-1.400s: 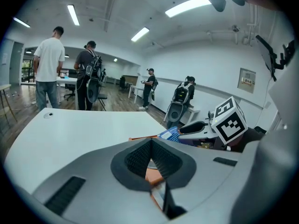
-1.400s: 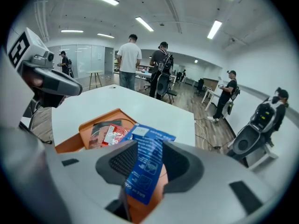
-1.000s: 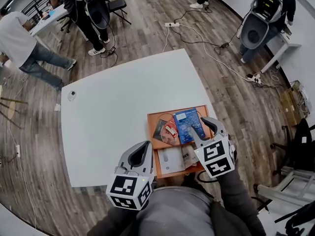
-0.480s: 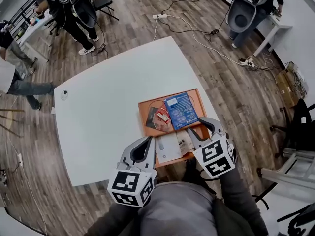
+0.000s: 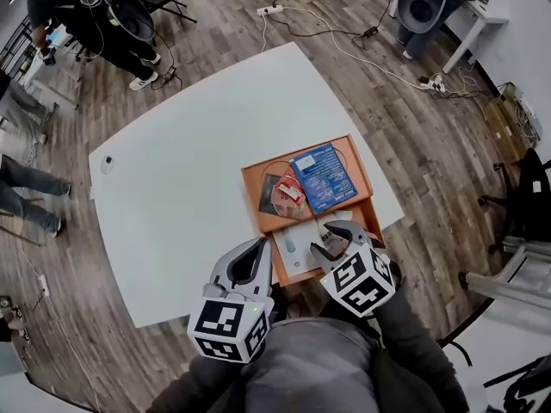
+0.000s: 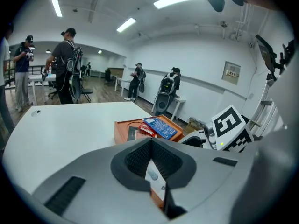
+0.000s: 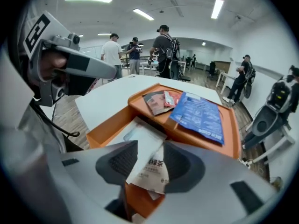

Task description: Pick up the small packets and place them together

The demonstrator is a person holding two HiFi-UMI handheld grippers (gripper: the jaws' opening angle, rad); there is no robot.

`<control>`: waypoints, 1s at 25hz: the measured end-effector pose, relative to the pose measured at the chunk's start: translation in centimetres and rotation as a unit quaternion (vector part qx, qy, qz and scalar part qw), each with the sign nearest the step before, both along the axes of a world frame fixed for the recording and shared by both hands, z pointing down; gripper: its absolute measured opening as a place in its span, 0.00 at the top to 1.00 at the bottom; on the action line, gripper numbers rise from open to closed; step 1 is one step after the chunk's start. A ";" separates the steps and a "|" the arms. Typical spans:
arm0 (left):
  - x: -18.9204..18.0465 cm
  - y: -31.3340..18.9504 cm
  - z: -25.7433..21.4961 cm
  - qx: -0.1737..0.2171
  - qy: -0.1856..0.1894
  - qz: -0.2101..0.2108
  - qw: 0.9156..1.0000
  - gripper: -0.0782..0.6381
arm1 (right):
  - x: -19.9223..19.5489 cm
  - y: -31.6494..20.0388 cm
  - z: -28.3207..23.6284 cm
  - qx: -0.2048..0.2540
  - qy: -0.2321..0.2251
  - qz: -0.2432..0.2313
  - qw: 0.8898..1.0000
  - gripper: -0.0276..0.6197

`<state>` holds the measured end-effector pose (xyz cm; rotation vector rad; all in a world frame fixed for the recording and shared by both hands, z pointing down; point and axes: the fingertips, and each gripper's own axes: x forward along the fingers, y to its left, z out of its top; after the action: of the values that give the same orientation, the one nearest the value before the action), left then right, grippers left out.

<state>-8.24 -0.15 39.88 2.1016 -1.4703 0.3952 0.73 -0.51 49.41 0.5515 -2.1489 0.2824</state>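
So: white table point(image 5: 172, 196), orange two-bay tray point(image 5: 251, 198) at its near edge. My right claw point(image 5: 331, 237) hangs half open over the near bay, flat white packets point(image 7: 150, 167) with black print under the gap, nothing gripped. Left claw point(image 5: 261, 249) has its tips together, empty, just left of the tray. Far bay: big blue packet point(image 5: 323, 177), dark packet point(image 5: 269, 200), small red one point(image 5: 291, 193).

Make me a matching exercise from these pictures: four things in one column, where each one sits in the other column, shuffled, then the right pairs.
Things:
1. blue packet
2. red packet
3. white packet
4. left gripper

Places:
A. near compartment of the orange tray
B. beside the tray, over the white table
C. far compartment, right side
D. far compartment, between the dark packet and the blue one

Pairs: 1-C, 2-D, 3-A, 4-B
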 end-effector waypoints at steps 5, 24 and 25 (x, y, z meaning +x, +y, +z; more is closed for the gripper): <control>-1.7 0.3 0.6 -0.006 0.000 -0.012 1.000 0.90 | -1.8 0.4 1.9 -0.025 0.015 -0.019 0.999 0.59; -5.1 0.4 1.7 -0.019 0.003 -0.044 0.999 0.90 | -4.6 1.9 4.2 -0.051 0.039 -0.076 0.995 0.64; -5.1 0.4 1.7 -0.019 0.003 -0.044 0.999 0.90 | -4.8 2.1 4.0 -0.046 0.039 -0.079 0.995 0.71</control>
<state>-13.39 0.26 41.58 1.9994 -1.5342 0.3807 -4.06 1.56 53.45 0.3326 -2.0784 0.2673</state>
